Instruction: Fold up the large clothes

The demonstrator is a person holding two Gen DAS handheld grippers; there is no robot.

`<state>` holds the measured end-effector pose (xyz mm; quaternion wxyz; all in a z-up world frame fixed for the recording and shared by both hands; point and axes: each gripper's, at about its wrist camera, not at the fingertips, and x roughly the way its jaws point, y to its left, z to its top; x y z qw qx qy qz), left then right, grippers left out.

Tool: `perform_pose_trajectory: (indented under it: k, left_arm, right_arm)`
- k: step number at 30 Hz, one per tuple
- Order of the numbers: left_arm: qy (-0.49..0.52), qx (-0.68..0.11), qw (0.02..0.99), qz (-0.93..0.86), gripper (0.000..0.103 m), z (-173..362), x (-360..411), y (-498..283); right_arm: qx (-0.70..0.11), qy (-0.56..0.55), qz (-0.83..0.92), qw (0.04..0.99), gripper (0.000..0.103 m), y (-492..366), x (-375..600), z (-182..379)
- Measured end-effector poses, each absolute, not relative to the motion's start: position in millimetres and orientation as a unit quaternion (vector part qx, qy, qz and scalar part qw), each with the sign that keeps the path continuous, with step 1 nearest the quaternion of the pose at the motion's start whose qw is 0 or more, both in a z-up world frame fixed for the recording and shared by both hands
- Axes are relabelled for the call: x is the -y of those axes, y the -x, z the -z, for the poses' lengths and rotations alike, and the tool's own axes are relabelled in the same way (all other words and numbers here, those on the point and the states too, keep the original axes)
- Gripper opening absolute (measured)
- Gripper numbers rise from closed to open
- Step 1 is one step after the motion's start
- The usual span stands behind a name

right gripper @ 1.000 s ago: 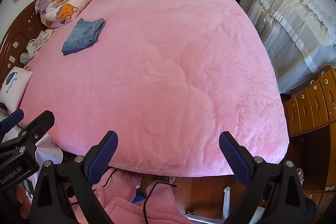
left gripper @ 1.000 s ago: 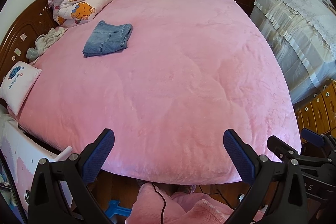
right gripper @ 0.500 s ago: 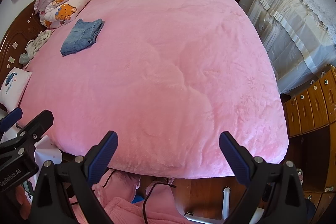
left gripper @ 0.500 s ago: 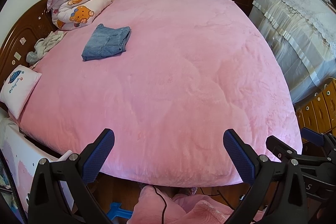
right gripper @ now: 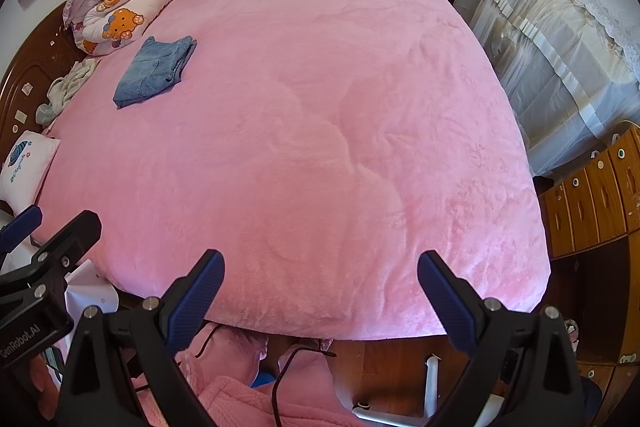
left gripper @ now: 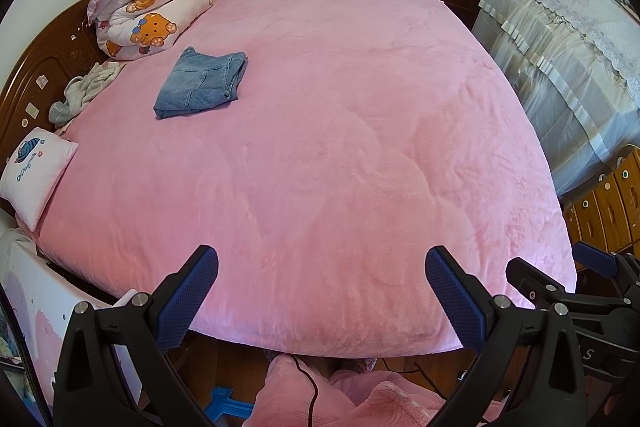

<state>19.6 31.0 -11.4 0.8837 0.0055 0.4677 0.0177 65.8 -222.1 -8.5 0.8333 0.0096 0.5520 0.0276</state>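
Jeans (left gripper: 202, 83) lie folded on the pink bed (left gripper: 340, 147) near the headboard. Your left tool (left gripper: 322, 291) and right tool (right gripper: 320, 291) hover apart, empty. Crumpled grey garment (left gripper: 82, 93) looks unfolded.

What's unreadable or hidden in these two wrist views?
- Pink garment: cut off by the bottom edge and behind the open left gripper in the left view; type unclear.
- Same in the right view, behind the open right gripper.
- Folded jeans: inner layers hidden.
- Pale cloth by the headboard: too small to identify.
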Motion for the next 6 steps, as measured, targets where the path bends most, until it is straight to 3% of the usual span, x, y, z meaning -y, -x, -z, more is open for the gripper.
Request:
perform_pose_trajectory:
  k: [6]
  left_arm:
    - [-0.007,-0.468,0.884,-0.017,0.103,11.0,-31.8,-20.9]
  right_arm:
    - [-0.552,-0.011,-0.027,0.833,0.098,-66.3,223.3,9.1]
